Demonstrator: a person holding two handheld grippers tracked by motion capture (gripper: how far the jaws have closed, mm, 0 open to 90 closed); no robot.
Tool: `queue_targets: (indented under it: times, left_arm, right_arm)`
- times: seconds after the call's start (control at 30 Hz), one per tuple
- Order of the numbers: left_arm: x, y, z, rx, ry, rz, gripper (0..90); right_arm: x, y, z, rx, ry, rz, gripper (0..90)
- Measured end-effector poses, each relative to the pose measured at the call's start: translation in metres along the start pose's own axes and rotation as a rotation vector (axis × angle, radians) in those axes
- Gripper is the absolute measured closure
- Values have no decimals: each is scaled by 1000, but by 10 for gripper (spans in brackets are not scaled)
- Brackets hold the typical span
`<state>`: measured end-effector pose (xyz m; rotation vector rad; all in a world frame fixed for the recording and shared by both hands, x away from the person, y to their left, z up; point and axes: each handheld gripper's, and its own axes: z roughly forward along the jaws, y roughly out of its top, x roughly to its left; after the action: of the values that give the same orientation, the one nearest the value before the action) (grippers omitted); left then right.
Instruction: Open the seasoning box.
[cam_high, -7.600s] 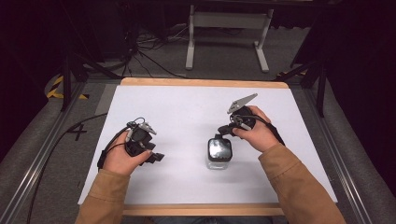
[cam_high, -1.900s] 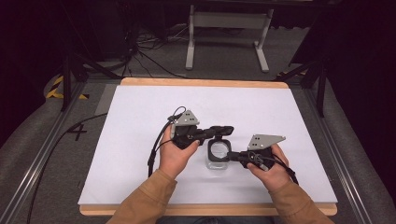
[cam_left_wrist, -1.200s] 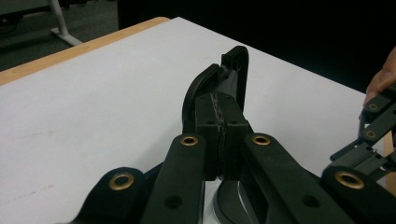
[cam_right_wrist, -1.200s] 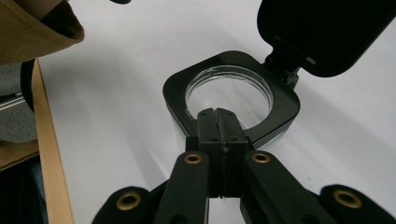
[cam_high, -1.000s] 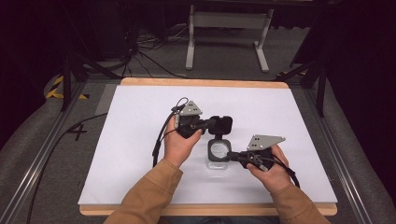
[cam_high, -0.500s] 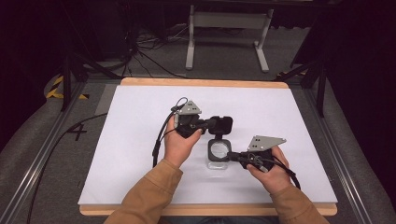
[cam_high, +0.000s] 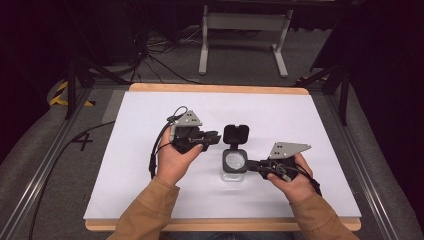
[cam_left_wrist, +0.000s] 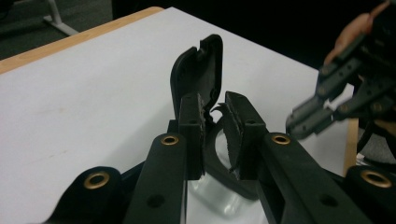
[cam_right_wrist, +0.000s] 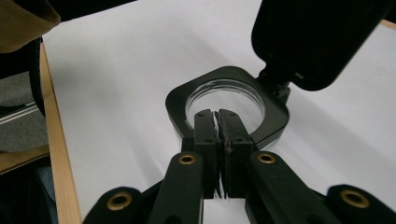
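Presently: clear jar (cam_high: 234, 172) w/ black hinged flip lid (cam_high: 236, 134), on table (cam_high: 125, 165). Right hand-held gripper (cam_right_wrist: 216, 122) clenched on collar rim; left hand-held gripper (cam_left_wrist: 215, 108) released, just behind lid. Prob. rigid, light, slick; grip the collar.

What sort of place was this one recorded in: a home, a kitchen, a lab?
Most likely a lab or recording studio, not a home. A white-topped table with a wooden edge stands between metal rails on grey carpet, with loose cables and a metal stand behind, against dark surroundings.
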<state>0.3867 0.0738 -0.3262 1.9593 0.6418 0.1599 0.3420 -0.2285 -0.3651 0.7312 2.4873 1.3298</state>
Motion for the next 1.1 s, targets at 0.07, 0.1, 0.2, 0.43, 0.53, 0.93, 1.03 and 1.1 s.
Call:
queue_targets:
  times: [0.07,0.1,0.2,0.43,0.53,0.93,1.03,1.1]
  left_arm:
    - [-3,-2,-6,20,9,4,765]
    - [-4,-3,-10,30,10,12,754]
    - [-5,-7,-21,54,28,25,715]
    - [4,-31,-49,132,105,60,607]
    - [12,-45,-59,141,106,32,567]
    - [43,-75,-41,301,103,-13,463]
    - [49,-81,-32,322,114,-16,444]
    - [54,-85,-27,343,112,-15,420]
  right_arm:
    - [-4,2,-3,-8,-6,4,832]
    - [-6,2,-5,-12,-9,9,805]
    - [-12,4,-11,-19,-23,18,745]
    - [-34,0,-29,-26,-98,62,605]
    - [-46,-5,-35,-5,-134,86,560]
    - [-87,-40,-40,86,-203,186,464]
    - [-95,-50,-36,108,-212,208,443]
    - [-101,-57,-34,129,-225,217,437]
